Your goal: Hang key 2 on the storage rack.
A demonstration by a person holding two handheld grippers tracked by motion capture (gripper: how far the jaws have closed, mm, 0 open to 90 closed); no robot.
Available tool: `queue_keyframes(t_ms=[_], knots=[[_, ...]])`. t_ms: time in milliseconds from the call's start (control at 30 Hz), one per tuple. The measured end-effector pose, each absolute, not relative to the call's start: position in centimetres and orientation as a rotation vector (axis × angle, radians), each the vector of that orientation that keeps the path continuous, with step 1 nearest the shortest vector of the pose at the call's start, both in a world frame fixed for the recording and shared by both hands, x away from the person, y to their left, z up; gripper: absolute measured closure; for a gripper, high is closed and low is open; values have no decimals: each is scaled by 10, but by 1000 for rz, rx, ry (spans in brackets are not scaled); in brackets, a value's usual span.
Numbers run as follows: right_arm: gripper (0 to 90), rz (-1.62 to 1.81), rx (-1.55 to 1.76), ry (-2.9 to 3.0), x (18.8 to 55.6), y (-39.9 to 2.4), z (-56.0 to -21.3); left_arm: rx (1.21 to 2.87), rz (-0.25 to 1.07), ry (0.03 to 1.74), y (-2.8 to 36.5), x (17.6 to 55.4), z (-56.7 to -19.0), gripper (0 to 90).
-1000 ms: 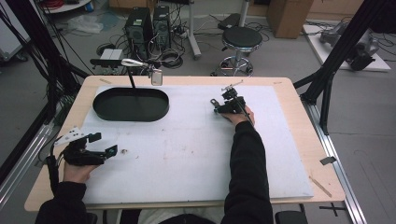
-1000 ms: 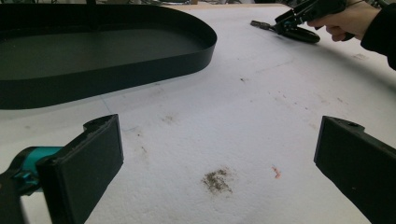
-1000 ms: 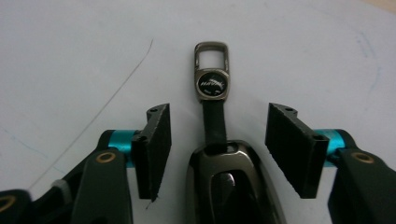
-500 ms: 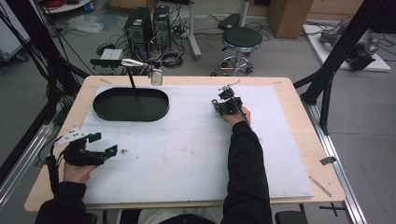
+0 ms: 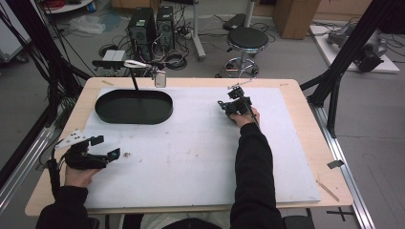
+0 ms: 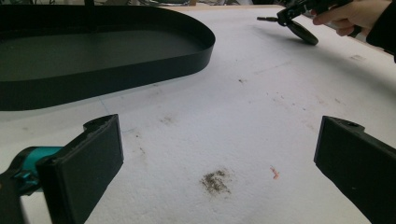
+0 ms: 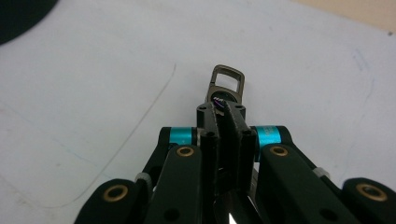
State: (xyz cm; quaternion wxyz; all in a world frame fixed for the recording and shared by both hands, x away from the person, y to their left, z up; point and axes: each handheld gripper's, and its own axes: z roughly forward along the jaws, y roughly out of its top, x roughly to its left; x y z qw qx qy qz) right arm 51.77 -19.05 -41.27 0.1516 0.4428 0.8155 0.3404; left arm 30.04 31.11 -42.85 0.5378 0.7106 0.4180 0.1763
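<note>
- In the high view the right gripper (image 5: 232, 106) sits at about 1 o'clock on the white mat (image 5: 200, 152), well apart from the left gripper (image 5: 102, 148) at about 9 o'clock.
- The right gripper view gives what the high view cannot: the jaws have just been closing and now stand pressed together on a small metal clasp (image 7: 227, 85), whose rectangular loop pokes out past the tips at 12 o'clock, just above the mat.
- In the left gripper view the jaws are spread wide with bare mat and a dark smudge (image 6: 215, 181) between them.
- That view also shows the black oval tray (image 6: 116, 70) at 11 o'clock and the right gripper at 1 o'clock, tilted low over the mat.
- In the high view the tray lies at about 11 o'clock, with a thin stand (image 5: 135, 82) rising from it.
</note>
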Motion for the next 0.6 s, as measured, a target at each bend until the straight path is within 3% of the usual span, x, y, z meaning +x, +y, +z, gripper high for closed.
queue_keyframes(t_ms=[600], knots=[[856, 1202, 1110, 2243, 496, -205, -351, 1689, 430, 999, 312, 300, -428, 18]])
